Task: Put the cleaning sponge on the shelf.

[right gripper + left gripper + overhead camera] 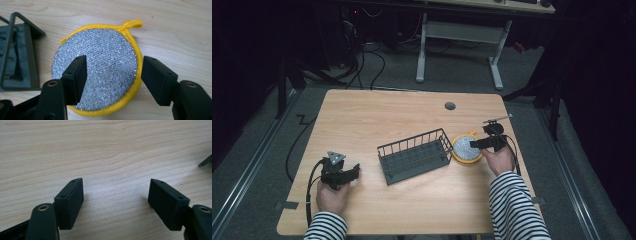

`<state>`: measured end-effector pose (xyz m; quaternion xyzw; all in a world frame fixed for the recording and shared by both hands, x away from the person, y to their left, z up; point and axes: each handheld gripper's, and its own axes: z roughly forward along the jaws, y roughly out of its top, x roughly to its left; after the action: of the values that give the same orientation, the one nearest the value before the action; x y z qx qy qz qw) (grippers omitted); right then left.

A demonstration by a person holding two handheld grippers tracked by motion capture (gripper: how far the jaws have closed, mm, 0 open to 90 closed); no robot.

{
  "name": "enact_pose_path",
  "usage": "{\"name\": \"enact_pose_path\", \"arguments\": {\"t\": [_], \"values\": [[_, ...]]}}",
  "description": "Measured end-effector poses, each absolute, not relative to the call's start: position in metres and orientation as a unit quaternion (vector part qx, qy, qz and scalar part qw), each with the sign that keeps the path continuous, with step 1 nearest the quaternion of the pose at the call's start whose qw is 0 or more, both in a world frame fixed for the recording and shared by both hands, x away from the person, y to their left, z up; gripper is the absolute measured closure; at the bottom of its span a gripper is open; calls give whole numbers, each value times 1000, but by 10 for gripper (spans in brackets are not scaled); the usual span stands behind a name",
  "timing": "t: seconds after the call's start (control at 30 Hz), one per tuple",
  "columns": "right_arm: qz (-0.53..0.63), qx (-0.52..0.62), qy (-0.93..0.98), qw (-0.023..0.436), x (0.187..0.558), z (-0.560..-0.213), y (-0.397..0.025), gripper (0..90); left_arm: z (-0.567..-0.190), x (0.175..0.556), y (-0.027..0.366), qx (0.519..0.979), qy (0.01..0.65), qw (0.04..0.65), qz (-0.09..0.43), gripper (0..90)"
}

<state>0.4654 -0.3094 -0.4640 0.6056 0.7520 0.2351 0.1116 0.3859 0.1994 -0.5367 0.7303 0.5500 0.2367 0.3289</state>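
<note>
We count one wire basket (pixel 414 155) on the tabletop (pixel 362 115), sitting near its centre, and one round scouring pad (pixel 466 148) with a yellow rim just beside the basket at its 3 o'clock. We also count two tools, the left tool (pixel 354 171) at about 8 o'clock from the basket and the right tool (pixel 475 143) over the pad, plus two striped sleeves (pixel 516 207).

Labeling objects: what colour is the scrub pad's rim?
Yellow rim on the scrub pad, silver face; clearest in the right gripper view.
</note>
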Motion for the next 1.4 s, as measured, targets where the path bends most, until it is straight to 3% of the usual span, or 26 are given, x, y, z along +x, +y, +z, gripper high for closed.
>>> {"name": "enact_pose_path", "arguments": {"t": [0.6, 0.83, 0.93, 0.97, 1.13, 1.4], "values": [[172, 642, 746, 36, 503, -483, -311, 301, -537, 386, 199, 731, 550, 328, 236, 285], [202, 650, 732, 7, 501, -490, -317, 437, -537, 386, 199, 731, 550, 328, 237, 283], [209, 642, 737, 10, 498, -489, -318, 574, -537, 386, 199, 731, 550, 328, 237, 282], [209, 642, 737, 10, 498, -489, -318, 574, -537, 386, 199, 731, 550, 328, 237, 282], [198, 625, 754, 34, 494, -484, -312, 758, -537, 386, 199, 731, 550, 328, 236, 282], [222, 612, 757, 48, 488, -476, -311, 780, -537, 386, 199, 731, 550, 329, 235, 283]]}}
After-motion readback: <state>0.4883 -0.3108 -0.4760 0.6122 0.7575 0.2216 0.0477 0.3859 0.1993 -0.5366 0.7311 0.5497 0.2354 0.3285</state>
